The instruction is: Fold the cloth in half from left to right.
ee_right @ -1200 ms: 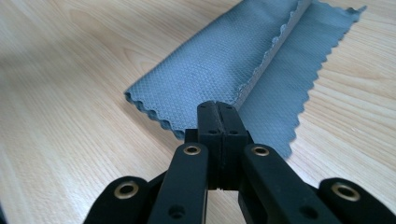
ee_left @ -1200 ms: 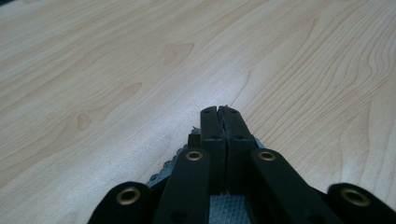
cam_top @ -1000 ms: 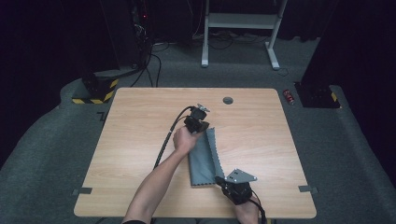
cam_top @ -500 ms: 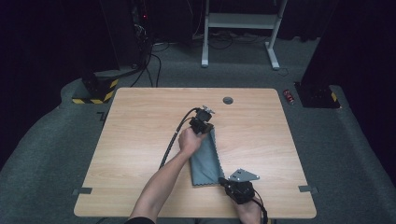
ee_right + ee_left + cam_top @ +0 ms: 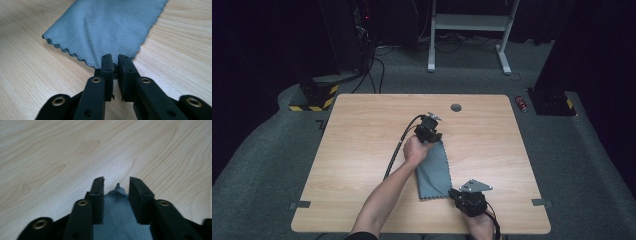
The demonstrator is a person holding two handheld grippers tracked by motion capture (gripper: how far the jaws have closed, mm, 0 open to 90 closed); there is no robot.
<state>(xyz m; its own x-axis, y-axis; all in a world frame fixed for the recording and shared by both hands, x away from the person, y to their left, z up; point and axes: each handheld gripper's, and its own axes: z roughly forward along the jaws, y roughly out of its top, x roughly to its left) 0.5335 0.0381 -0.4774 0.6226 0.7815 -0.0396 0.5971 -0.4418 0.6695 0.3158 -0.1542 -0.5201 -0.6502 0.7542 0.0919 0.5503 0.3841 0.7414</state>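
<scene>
A grey waffle-weave cloth (image 5: 435, 167) lies flat on the wooden table (image 5: 357, 155), long side running away from me. My left gripper (image 5: 430, 132) sits at its far end. In the left gripper view the jaws stand open (image 5: 116, 181), and a small raised corner of the cloth (image 5: 118, 188) pokes up between them, touching neither. My right gripper (image 5: 468, 201) is at the near right corner. In the right gripper view it is shut (image 5: 115, 61) on the scalloped edge of the cloth (image 5: 107, 27).
A black cable (image 5: 398, 147) trails from the left gripper across the table toward the near side. A round grommet (image 5: 456, 107) sits near the far edge. Bare wood lies left and right of the cloth. On the carpet beyond the table's far right corner is a small red object (image 5: 523, 103).
My left gripper has drifted slightly to the right at the cloth's far end. The right gripper has stayed at the near corner.
</scene>
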